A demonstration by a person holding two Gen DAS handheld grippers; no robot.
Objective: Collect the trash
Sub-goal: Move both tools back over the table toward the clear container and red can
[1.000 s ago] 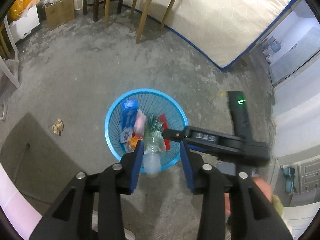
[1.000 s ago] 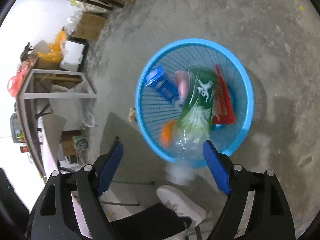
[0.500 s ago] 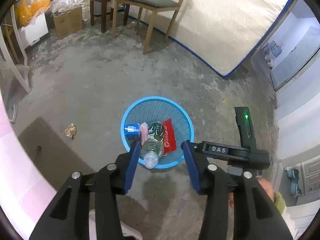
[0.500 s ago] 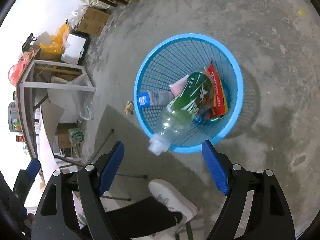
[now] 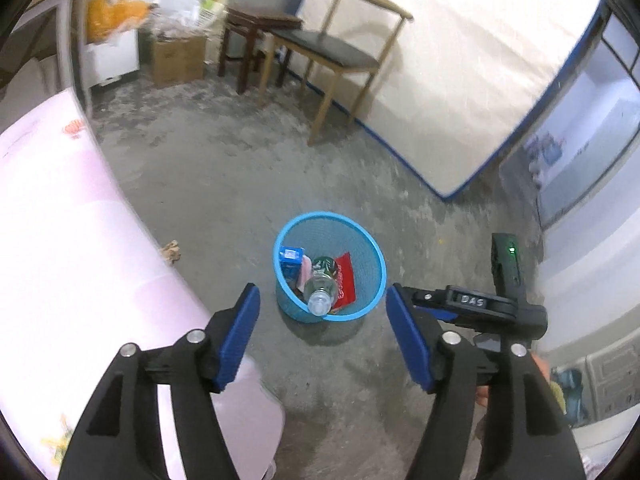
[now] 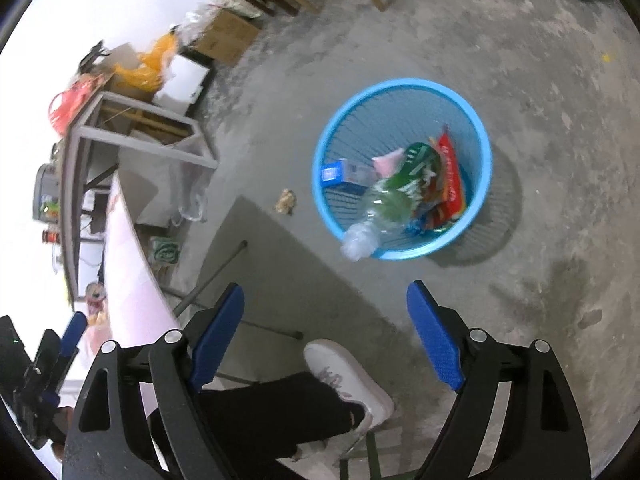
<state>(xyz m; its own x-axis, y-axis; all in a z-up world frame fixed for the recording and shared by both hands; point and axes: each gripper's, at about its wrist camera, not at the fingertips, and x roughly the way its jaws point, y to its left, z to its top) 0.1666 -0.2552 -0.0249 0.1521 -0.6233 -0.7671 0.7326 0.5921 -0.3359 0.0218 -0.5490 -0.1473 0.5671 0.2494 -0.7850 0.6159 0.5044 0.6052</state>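
Observation:
A blue mesh bin [image 5: 370, 248] [image 6: 480, 128] stands on the concrete floor. Inside lie a clear plastic bottle with a green label [image 5: 318, 298] [image 6: 380, 208], a red wrapper [image 5: 345, 280] [image 6: 450, 172], a blue carton [image 5: 290, 258] [image 6: 331, 172] and a pink piece. My left gripper [image 5: 322, 310] hangs high above the bin, its jaws opening, nothing between them. My right gripper [image 6: 325, 322] stands open and empty above the floor near the bin; it also shows at the right in the left wrist view. A crumpled brown scrap [image 5: 171, 249] [image 6: 285, 201] lies on the floor left of the bin.
A pink-covered table [image 5: 60, 240] [image 6: 132, 280] fills the left. A wooden chair [image 5: 336, 52], a dark stool [image 5: 256, 24], a cardboard box [image 5: 176, 60] and a leaning mattress [image 5: 460, 60] line the far side. A person's white shoe [image 6: 344, 380] and dark trouser leg are below my right gripper.
The bottle dropped from my left gripper into the bin and settled leaning on the rim. Both grippers rose and drew back from the bin; the left jaws spread wider.

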